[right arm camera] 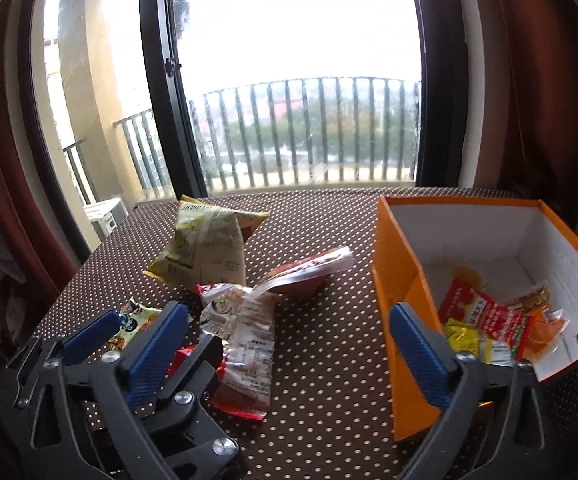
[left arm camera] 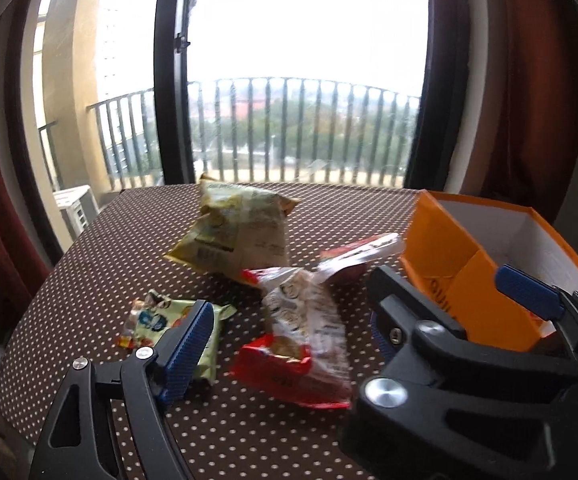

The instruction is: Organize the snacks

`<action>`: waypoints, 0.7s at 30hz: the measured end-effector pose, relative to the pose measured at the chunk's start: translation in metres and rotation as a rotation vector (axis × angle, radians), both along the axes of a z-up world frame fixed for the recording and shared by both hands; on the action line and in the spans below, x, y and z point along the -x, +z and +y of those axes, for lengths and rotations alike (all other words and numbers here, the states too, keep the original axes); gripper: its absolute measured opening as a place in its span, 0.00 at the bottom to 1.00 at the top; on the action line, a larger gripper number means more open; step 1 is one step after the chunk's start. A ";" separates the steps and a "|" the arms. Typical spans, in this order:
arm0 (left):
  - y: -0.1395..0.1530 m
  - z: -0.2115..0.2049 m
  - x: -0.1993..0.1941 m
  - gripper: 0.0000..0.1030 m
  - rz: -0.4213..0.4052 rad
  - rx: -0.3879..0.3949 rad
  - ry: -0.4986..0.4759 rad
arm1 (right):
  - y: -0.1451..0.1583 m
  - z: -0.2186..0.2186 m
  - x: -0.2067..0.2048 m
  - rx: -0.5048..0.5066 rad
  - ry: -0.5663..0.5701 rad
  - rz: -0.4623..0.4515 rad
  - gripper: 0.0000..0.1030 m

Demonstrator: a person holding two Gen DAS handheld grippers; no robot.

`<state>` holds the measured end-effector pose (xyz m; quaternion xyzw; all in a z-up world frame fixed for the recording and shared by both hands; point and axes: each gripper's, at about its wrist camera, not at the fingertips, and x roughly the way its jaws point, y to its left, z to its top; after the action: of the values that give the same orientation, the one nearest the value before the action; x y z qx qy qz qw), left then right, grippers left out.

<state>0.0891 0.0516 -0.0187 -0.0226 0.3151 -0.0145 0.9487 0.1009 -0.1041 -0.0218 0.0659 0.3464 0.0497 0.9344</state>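
Several snacks lie on the dotted table (left arm camera: 101,256): a yellow-green bag (left arm camera: 233,236) (right arm camera: 205,248) at the back, a red lidded cup (left arm camera: 361,256) (right arm camera: 309,272), a red-and-clear bag (left arm camera: 305,340) (right arm camera: 245,340) and a small cartoon packet (left arm camera: 157,320) (right arm camera: 133,320). My left gripper (left arm camera: 293,292) hangs open over the red-and-clear bag, its left finger over the cartoon packet. My right gripper (right arm camera: 289,310) is wide open and holds nothing, its right finger at the near left wall of the orange box (right arm camera: 397,264) (left arm camera: 441,248). Several packets (right arm camera: 485,320) lie inside the box. The two grippers crowd each other.
A brown cloth with white dots (right arm camera: 329,400) covers the table. Behind it are a black-framed window (right arm camera: 161,92), a balcony railing (right arm camera: 309,132) and red curtains (right arm camera: 529,80). The table's left edge (left arm camera: 29,304) drops off near the cartoon packet.
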 end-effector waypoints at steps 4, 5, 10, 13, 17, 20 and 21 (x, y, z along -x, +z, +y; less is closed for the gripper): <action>-0.011 0.015 -0.002 0.80 0.031 0.006 0.024 | -0.013 0.010 -0.002 -0.013 0.006 0.004 1.00; -0.015 0.019 -0.002 0.80 0.039 0.009 0.031 | -0.016 0.013 -0.003 -0.011 0.012 0.011 1.00; -0.029 0.033 -0.007 0.80 0.062 0.009 0.057 | -0.029 0.032 -0.011 0.002 0.054 0.045 1.00; -0.037 0.042 -0.011 0.80 0.061 0.021 0.072 | -0.035 0.039 -0.015 -0.011 0.068 0.048 1.00; -0.044 0.052 -0.018 0.80 0.077 0.020 0.086 | -0.043 0.050 -0.025 -0.011 0.076 0.079 1.00; -0.051 0.056 -0.026 0.80 0.095 -0.013 0.111 | -0.050 0.059 -0.031 0.006 0.088 0.096 1.00; -0.053 0.058 -0.029 0.80 0.100 -0.025 0.116 | -0.052 0.061 -0.034 0.008 0.091 0.105 1.00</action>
<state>0.1184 0.1094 -0.0721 -0.0297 0.3602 0.0457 0.9313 0.1346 -0.0426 -0.0740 0.0487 0.3977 0.0871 0.9121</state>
